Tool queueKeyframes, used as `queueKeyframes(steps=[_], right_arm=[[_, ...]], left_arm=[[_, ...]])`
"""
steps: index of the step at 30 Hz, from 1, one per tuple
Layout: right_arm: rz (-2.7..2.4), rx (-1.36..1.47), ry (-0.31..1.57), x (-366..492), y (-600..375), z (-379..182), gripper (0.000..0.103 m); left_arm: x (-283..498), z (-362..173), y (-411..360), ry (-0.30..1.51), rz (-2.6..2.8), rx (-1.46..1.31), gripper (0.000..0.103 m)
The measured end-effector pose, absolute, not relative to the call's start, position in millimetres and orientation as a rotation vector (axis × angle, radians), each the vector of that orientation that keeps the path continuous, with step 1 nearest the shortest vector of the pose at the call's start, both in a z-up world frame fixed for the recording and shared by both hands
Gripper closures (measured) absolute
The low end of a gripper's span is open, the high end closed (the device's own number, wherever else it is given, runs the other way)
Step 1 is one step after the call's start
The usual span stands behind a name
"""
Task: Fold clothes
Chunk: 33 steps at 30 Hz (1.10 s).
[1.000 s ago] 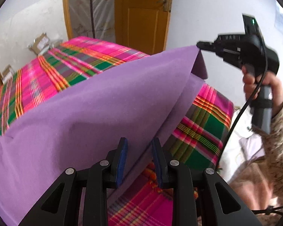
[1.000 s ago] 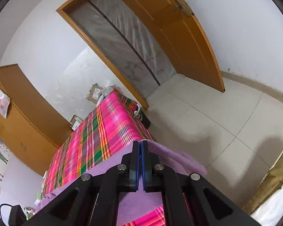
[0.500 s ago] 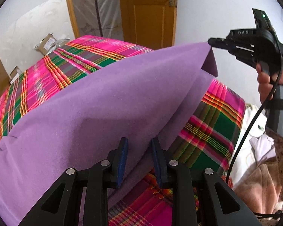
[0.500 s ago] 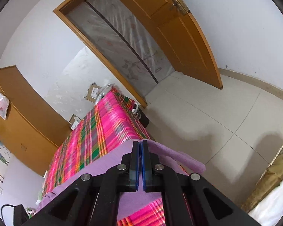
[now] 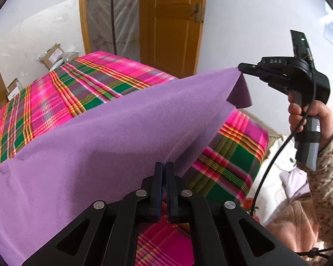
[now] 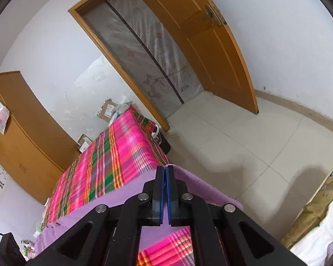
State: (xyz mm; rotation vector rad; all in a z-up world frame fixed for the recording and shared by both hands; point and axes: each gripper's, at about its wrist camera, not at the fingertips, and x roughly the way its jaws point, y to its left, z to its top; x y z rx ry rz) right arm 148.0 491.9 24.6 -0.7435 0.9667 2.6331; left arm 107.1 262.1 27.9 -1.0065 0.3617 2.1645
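A purple cloth [image 5: 113, 137] hangs lifted above a bed covered in a pink and green plaid blanket [image 5: 55, 97], stretched between two hand-held claws. At the bottom centre of the left wrist view, the left claw [image 5: 164, 166] is pinched tight on a near corner of the cloth, its jaws pressed together with the fabric edge running into them. At the right of the same frame, the right claw [image 5: 240, 67], held in a person's hand [image 5: 308, 115], grips the far corner, which droops into a small dark flap. From the right wrist view, that claw [image 6: 164, 169] shows its jaws closed flat, with purple fabric spreading out beneath them at the bottom of the frame. The cloth looks soft, light and limp: it sags between the two held corners and drapes onto the bed at the lower left. It should fold readily but will slump wherever unsupported, so corners and hems are judged the best places to hold, kept taut to stop wrinkles. A wooden door [image 5: 173, 22] stands in the upper centre.
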Motion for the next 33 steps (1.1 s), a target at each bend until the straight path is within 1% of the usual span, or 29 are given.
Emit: queueKeyframes(steps=[3,6,10,13,16,18,21,23,25,28,31,33], right_arm=[[2.582,-0.836,0.972,145,495,3,0.101],[2.529,-0.91,1.02,144,501,-21,0.101],[2.44,-0.953,0.987,148,506,-39,0.101],[2.403,-0.965,1.013,154,514,-44,0.101],[2.441,-0.918,0.983,158,508,-32,0.1],[2.508,-0.882,0.926,159,496,-17,0.099],[2.647,-0.886,0.749,148,460,4,0.098],[2.707,-0.92,0.637,140,436,12,0.084],[2.722,-0.998,0.544,129,415,10,0.079],[2.679,-1.109,0.452,119,395,0,0.078],[2.625,-1.134,0.329,114,378,3,0.078],[2.639,-1.131,0.307,110,368,12,0.078]], left_arm=[[107,18,265,0.367,2.148,-1.048,0.1],[107,14,265,0.362,2.141,-1.063,0.1],[109,13,264,0.362,2.14,-1.065,0.1],[110,15,262,0.348,2.152,-1.074,0.098],[110,16,263,0.375,2.195,-1.07,0.095],[111,18,261,0.375,2.218,-1.062,0.095],[110,23,255,0.362,2.265,-1.047,0.094],[108,27,248,0.354,2.301,-1.036,0.094],[105,29,240,0.334,2.327,-1.037,0.094],[101,31,224,0.301,2.366,-1.047,0.094],[98,34,206,0.273,2.405,-1.051,0.094],[96,35,192,0.237,2.42,-1.049,0.094]])
